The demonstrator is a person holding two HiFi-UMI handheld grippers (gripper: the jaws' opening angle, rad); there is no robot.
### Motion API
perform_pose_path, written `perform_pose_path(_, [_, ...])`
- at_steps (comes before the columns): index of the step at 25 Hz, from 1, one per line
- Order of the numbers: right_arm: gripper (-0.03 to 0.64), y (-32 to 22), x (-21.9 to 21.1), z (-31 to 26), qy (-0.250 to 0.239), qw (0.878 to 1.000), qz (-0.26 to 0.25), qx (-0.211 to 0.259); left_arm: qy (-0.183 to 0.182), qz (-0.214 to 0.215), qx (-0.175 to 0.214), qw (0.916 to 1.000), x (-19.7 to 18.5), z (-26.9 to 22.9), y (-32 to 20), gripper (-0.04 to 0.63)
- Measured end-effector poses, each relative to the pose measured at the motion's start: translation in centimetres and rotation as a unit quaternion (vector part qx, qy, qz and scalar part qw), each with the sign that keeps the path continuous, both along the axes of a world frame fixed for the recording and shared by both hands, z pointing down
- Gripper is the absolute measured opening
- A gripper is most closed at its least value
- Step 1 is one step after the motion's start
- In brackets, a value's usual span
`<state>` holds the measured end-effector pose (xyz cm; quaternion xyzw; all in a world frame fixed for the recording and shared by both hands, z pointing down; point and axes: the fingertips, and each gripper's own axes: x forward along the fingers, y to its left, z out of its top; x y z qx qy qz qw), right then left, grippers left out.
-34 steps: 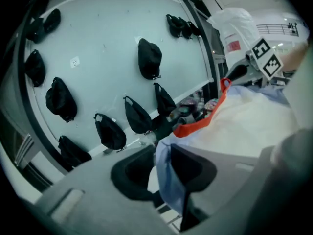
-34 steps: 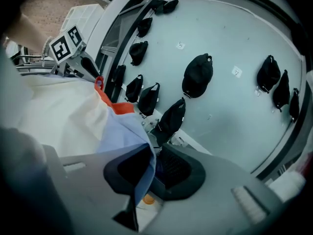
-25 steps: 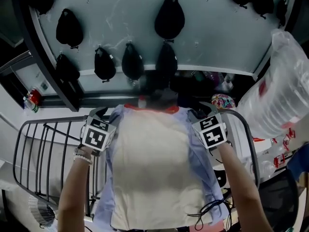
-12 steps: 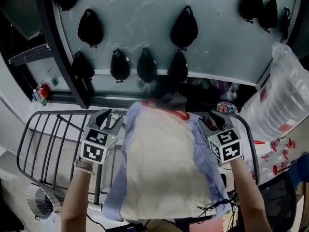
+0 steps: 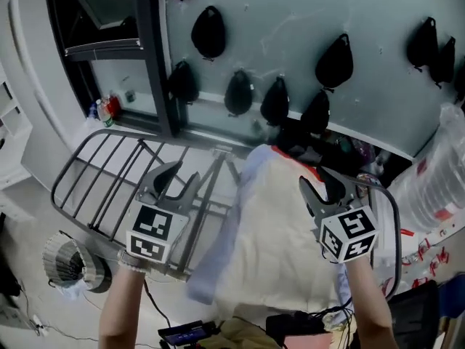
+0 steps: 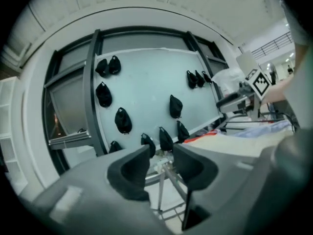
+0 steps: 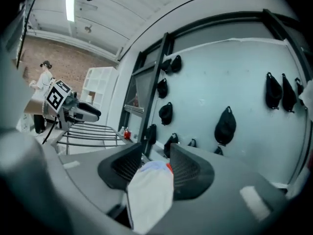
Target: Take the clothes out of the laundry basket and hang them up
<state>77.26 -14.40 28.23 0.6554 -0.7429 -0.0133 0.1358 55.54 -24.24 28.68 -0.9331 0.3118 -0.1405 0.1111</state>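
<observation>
A: Head view, where's the shirt (image 5: pixel 276 246)?
B: Draped over the drying rack (image 5: pixel 102 173), under the right gripper (image 5: pixel 318 184). Its jaws just opened wide, with cloth between them, unpinched. Left gripper (image 5: pixel 183 177): jaws apart, just closing, nothing between.

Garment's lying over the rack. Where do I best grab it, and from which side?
Grip the garment at its blue left edge, coming from the left across the rack: that edge looks loose and overhanging, while the cream middle lies flat with nothing to pinch.
</observation>
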Motion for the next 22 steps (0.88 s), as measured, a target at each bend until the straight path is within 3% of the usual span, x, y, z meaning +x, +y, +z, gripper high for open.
perform_pose_path(5, [0.169, -1.1, -10.8, -2.2, -0.046, 0.995, -0.090, 0.028, 0.007, -0.060, 0.026, 0.9978, -9.8, -2.1, 3.5, 0.137])
perform_pose_path(9, [0.169, -0.8, -20.7, -4.0, -0.055, 0.985, -0.155, 0.045, 0.009, -0.102, 0.038, 0.9940, -18.4, -3.2, 6.4, 0.130])
perform_pose_path(15, [0.169, 1.5, -37.6, -3.9, -0.053, 0.960, -0.271, 0.054, 0.013, -0.187, 0.040, 0.9815, -33.1, -2.8, 12.0, 0.124])
perform_pose_path(22, [0.167, 5.2, -54.4, -2.7, -0.050, 0.928, -0.364, 0.056, -0.002, -0.270, 0.046, 0.9618, -49.1, -2.0, 18.9, 0.123])
